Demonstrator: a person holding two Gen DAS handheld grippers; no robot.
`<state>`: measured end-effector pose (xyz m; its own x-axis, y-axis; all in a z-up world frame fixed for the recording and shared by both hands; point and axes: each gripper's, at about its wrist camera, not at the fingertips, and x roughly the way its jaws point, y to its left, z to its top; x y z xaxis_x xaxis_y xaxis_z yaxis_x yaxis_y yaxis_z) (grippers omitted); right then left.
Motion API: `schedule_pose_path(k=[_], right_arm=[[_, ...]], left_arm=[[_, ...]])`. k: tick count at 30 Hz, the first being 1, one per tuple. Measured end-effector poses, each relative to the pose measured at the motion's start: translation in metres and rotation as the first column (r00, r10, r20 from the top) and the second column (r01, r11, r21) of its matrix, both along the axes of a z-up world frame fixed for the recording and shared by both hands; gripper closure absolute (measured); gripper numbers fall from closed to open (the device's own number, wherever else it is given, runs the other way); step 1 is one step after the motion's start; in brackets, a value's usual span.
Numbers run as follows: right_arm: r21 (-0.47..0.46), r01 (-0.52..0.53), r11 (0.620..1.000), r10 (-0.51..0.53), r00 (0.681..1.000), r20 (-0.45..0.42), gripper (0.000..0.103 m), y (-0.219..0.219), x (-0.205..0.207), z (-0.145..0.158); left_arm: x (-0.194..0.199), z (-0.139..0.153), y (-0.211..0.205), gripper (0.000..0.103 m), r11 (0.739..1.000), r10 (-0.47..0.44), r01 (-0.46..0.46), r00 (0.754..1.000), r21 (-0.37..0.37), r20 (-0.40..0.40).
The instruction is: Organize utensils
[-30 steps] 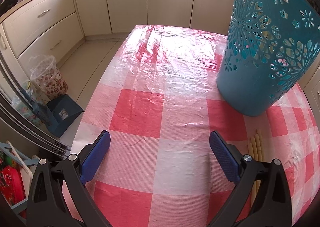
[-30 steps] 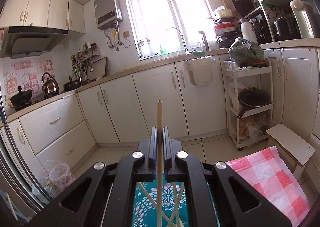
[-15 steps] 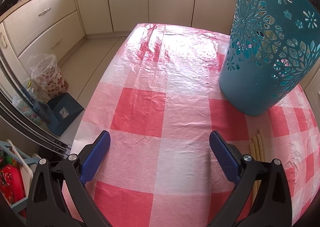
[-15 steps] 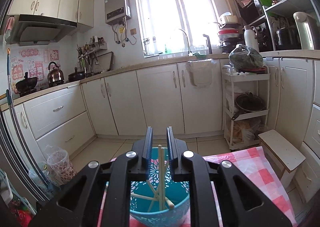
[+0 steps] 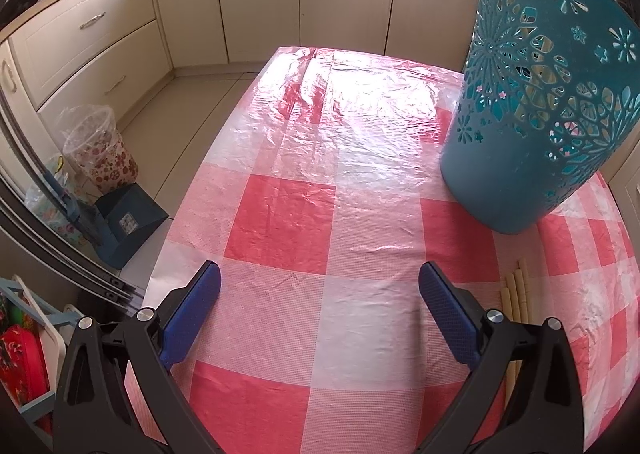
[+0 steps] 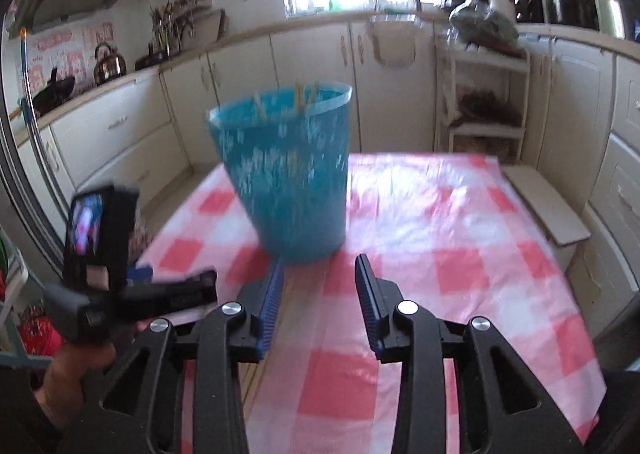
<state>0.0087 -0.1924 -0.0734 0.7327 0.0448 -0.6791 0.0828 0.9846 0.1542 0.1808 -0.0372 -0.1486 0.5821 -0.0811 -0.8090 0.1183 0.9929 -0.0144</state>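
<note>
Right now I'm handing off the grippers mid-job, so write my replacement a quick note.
Left gripper: open, empty, low over the checked tablecloth.
Right gripper: open, empty, facing the teal basket.
Done: several chopsticks stand in the basket.
Left: a bundle of chopsticks lies on the cloth beside the left gripper's right finger, near the basket's base. Pick them up and drop them in.

A teal plastic basket with cut-out flower patterns (image 5: 536, 102) stands upright on the red-and-white checked plastic tablecloth (image 5: 320, 214), narrower at its base than at its rim. Pale wooden chopsticks in the basket (image 6: 298, 96) lean against its wall, tips just above the rim. Several more pale wooden chopsticks on the cloth (image 5: 516, 294) lie side by side near the basket's base.
</note>
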Motion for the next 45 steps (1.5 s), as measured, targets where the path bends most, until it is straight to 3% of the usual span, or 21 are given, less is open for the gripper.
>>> schedule_pose_path(k=[4, 10, 13, 19, 25, 32, 40, 45], right_arm=[[0.033, -0.042, 0.999, 0.045, 0.993, -0.11, 0.077, 0.009, 0.018, -0.027], [0.031, -0.051, 0.998, 0.055, 0.988, -0.144, 0.077, 0.025, 0.038, -0.037], [0.017, -0.047, 0.999, 0.049, 0.984, -0.174, 0.083, 0.029, 0.045, -0.044], [-0.003, -0.048, 0.999, 0.047, 0.982, -0.182, 0.084, 0.028, 0.049, -0.046], [-0.032, -0.076, 0.997, 0.068, 0.979, -0.194, 0.092, 0.027, 0.046, -0.045], [-0.076, -0.105, 0.992, 0.087, 0.975, -0.203, 0.094, 0.005, 0.014, -0.044], [0.002, -0.065, 0.998, 0.064, 0.984, -0.163, 0.095, -0.021, -0.005, -0.045], [0.056, -0.062, 0.997, 0.07, 0.985, -0.155, 0.095, -0.027, -0.004, -0.044]], left_arm=[[0.0, 0.001, 0.004, 0.008, 1.0, 0.018, -0.018, 1.0, -0.011, 0.002], [0.0, 0.001, 0.004, 0.008, 1.0, 0.021, -0.021, 1.0, -0.012, 0.002], [0.0, 0.001, 0.003, 0.008, 1.0, 0.021, -0.021, 1.0, -0.017, 0.003], [0.0, 0.001, 0.004, 0.008, 1.0, 0.021, -0.021, 1.0, -0.02, 0.003], [0.0, 0.001, 0.005, 0.008, 1.0, 0.02, -0.02, 1.0, -0.021, 0.003], [0.0, 0.001, 0.003, 0.008, 1.0, 0.013, -0.013, 1.0, -0.016, 0.002], [-0.002, 0.003, -0.013, 0.008, 0.998, -0.022, 0.022, 1.0, 0.055, 0.007], [-0.021, 0.003, -0.018, 0.008, 0.997, -0.071, 0.071, 0.997, 0.028, -0.02]])
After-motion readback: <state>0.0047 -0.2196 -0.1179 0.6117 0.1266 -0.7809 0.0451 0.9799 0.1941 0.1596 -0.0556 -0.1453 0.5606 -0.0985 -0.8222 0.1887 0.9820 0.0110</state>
